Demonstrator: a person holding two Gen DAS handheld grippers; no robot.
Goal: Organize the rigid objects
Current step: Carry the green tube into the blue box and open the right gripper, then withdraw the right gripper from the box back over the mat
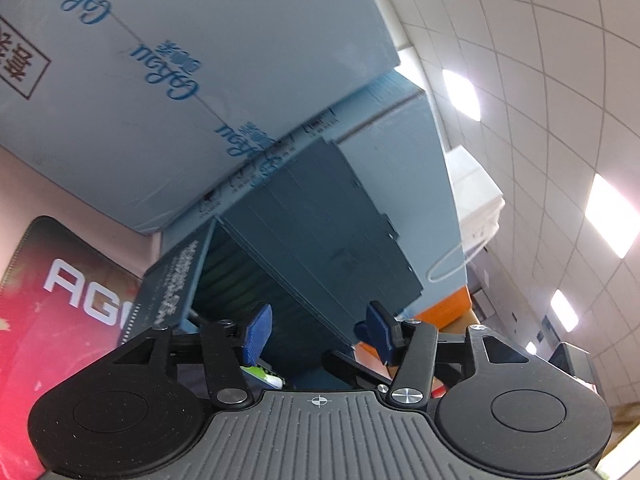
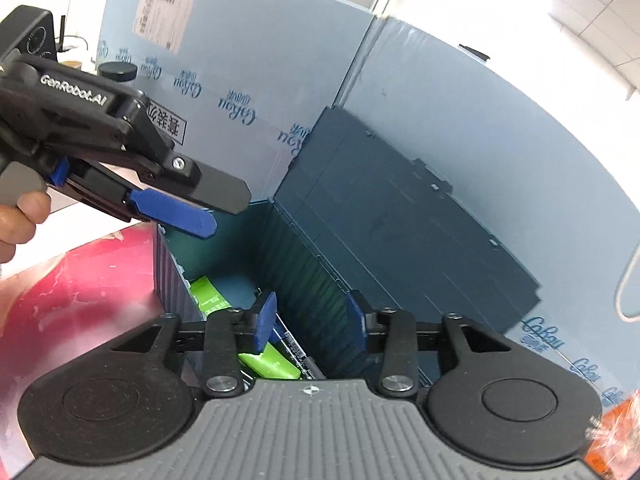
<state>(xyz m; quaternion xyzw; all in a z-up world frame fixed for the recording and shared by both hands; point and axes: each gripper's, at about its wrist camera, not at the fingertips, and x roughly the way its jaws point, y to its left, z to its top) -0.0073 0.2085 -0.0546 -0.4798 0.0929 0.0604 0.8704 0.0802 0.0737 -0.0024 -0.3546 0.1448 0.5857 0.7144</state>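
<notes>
Bright ceiling panels [image 1: 604, 216] glare overhead; fisheye bending warps the edges, with blown-out whites upper right.

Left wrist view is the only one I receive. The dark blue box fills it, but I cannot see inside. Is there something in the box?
Observer: Yes. The right wrist view looks into the dark blue box. One green pack lies by its left wall and a second green pack lies nearer the camera.
Operator: Where is the right tool?
Observer: The right tool is over the open box, jaws apart, with nothing between its pads.
Operator: How does my left tool look from outside?
Observer: The left tool hovers above the box's far left corner and grips nothing.
</notes>
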